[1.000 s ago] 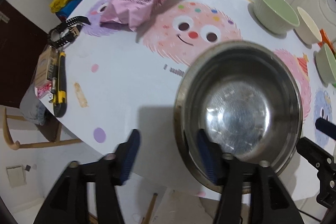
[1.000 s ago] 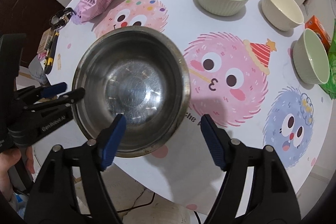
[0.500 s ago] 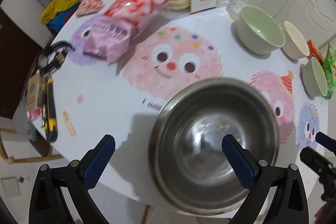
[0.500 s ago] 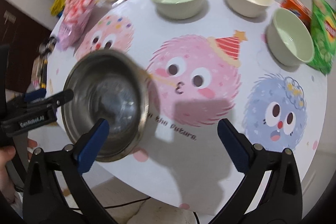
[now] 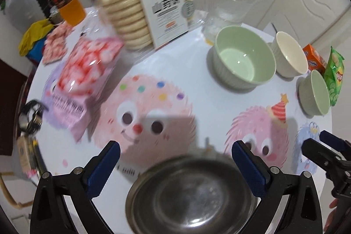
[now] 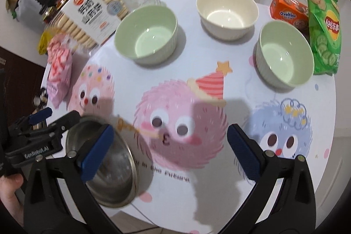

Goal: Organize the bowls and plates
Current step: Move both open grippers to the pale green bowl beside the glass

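Over the near edge of the round table [image 6: 219, 54] both my claws hang pointing steeply down, and both have just been opening; each now stands spread as wide as it goes, with nothing pinched between its blue pads. My left gripper [image 5: 175, 162] has the steel bowl [image 5: 193, 199] directly below the gap, resting on the tabletop at the near rim; neither pad touches it. From the right wrist view the same steel bowl [image 6: 105, 163] sits low on the left, partly behind my right claw's left pad [image 6: 97, 151], and blur makes it hard to tell whether that pad clears the rim, though it looks apart. My right gripper [image 6: 169, 152] frames only the pink cartoon face on the cloth. My left claw shows at that view's left edge, and a bit of my hand [image 6: 9, 196] appears below it. Toward the far side stand three ceramic bowls, all upright and empty: a large green bowl [image 6: 145, 34], a cream bowl [image 6: 227, 12] to its right, and a smaller green bowl [image 6: 285, 54] nearer the right edge, each apart from the others. Behind them lie a biscuit pack [image 6: 92, 14], a pink snack bag [image 5: 87, 74], a green chip bag [image 6: 324, 30] and an orange box [image 6: 287, 12].
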The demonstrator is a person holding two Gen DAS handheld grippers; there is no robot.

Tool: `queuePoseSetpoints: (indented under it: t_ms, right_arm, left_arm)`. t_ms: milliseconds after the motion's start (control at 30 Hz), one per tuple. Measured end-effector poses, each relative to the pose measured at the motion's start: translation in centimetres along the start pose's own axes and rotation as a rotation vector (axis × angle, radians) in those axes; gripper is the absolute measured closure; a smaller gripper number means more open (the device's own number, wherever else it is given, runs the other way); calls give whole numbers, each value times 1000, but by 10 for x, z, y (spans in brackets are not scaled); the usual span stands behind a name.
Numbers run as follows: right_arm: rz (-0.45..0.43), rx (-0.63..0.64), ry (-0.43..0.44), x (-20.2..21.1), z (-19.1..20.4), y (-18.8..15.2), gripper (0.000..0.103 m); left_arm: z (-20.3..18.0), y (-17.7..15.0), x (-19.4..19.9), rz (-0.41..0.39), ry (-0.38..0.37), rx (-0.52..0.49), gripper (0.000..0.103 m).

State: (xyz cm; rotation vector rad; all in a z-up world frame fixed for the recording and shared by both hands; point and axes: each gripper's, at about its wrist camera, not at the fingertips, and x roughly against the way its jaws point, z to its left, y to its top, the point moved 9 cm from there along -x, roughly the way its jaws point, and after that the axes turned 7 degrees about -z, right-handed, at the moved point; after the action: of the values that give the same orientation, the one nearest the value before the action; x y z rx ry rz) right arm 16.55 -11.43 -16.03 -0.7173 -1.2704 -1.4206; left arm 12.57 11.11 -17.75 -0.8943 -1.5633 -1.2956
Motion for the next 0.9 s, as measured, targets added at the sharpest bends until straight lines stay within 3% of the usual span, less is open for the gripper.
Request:
queuePoseSetpoints:
  t_ms: [367, 667, 800, 900]
  right_arm:
    - [-18, -161, -4, -36, -12, 57, 0]
    - [2, -240, -18, -75, -21, 81, 0]
    - [10, -247, -36, -88, -25, 87, 1]
    - [19, -280, -21, -95, -28, 89, 13]
  left_arm:
    - [-15, 58, -40, 13, 0, -7, 0]
    - [-21, 91, -71, 29, 30, -35, 1]
    - [-25, 98, -84, 46, 36, -32, 16]
    - [-27, 100, -93, 65, 27, -23, 23]
